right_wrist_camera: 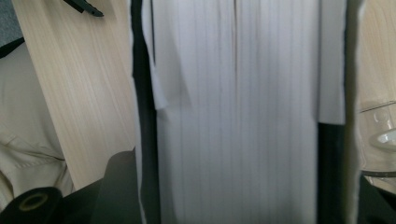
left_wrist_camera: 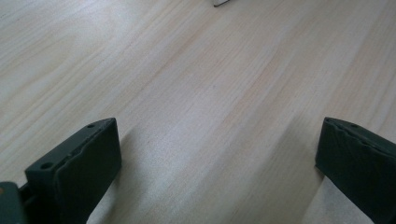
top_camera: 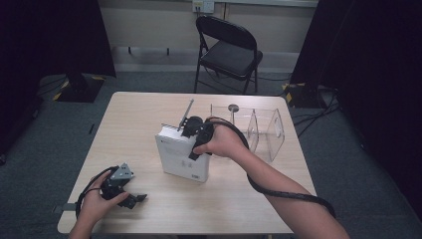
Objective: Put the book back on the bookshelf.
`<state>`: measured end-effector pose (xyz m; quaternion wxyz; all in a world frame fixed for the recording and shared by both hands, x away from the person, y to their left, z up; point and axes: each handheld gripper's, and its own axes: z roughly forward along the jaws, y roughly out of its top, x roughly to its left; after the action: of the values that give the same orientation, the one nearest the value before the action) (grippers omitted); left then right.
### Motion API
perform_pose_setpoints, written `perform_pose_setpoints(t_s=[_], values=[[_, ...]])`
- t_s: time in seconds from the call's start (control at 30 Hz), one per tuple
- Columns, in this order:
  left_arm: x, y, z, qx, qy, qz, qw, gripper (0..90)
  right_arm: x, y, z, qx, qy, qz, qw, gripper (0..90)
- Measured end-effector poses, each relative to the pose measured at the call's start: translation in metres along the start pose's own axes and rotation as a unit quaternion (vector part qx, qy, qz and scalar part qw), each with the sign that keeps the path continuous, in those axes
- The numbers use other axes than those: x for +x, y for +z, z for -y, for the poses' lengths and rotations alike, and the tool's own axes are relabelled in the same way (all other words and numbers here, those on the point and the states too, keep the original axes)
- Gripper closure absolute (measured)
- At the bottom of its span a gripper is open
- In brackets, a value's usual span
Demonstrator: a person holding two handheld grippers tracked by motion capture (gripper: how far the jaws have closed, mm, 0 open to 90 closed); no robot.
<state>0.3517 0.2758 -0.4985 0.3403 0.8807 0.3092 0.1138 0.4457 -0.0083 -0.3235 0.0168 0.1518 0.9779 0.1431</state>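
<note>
A light wooden table (top_camera: 149, 114) stands on grey carpet, with a black folding chair (top_camera: 226, 50) beyond its far edge and dark curtains at either side of the room.

A thick white book (top_camera: 181, 157) stands on edge near the middle of the table, its page block facing up. All positions below are given from this book.

Right gripper (top_camera: 191, 130): set at the book's top, held by the person's right hand (top_camera: 224, 142). In the right gripper view the page edges (right_wrist_camera: 238, 116) run between its two black jaws, which sit on either outer side of the book; the gripper is closed around the book.

Left gripper (top_camera: 133, 199): well apart from the book, toward the near left corner of the table, resting low on the wood in the left hand (top_camera: 97, 204). In the left gripper view its jaws stand wide apart with bare wood between them.

A clear plastic holder (top_camera: 259, 130) stands just beyond the book on its right, close behind the right hand.
</note>
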Motion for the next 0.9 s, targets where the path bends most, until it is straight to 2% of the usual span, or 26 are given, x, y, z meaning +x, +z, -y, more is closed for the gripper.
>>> perform_pose_setpoints(t_s=[0.03,0.07,0.3,0.43,0.53,0.67,0.8,0.9], values=[[0.0,0.0,0.0,0.0,0.0,0.0,1.0,0.0,0.0,0.0,-0.001,0.001,0.011,-0.001,0.9999,47.0],[0.0,0.0,0.0,0.002,0.001,0.0,1.0,0.0,-0.002,0.0,-0.005,-0.015,0.02,-0.009,0.9996,45.4],[0.001,0.0,0.0,0.001,0.003,0.001,1.0,0.0,-0.001,0.01,-0.02,-0.007,0.012,-0.006,0.9999,39.8],[0.001,0.0,0.0,-0.001,0.004,0.0,1.0,0.0,-0.001,0.013,-0.022,0.002,0.007,-0.014,0.9999,45.8],[0.001,0.0,0.001,-0.002,0.002,0.001,1.0,0.0,0.003,0.01,-0.024,0.013,-0.003,0.002,0.9999,50.8],[0.001,0.0,0.002,-0.009,0.005,0.003,0.9999,0.0,0.004,0.008,-0.022,0.007,-0.005,0.004,1.0,51.0],[0.003,0.001,0.004,-0.027,0.011,0.005,0.9996,0.0,0.004,0.004,-0.017,0.003,-0.004,-0.008,1.0,51.9],[0.003,0.002,0.005,-0.029,0.013,0.007,0.9995,0.0,0.003,0.003,-0.015,0.005,-0.004,-0.011,0.9999,51.9]])
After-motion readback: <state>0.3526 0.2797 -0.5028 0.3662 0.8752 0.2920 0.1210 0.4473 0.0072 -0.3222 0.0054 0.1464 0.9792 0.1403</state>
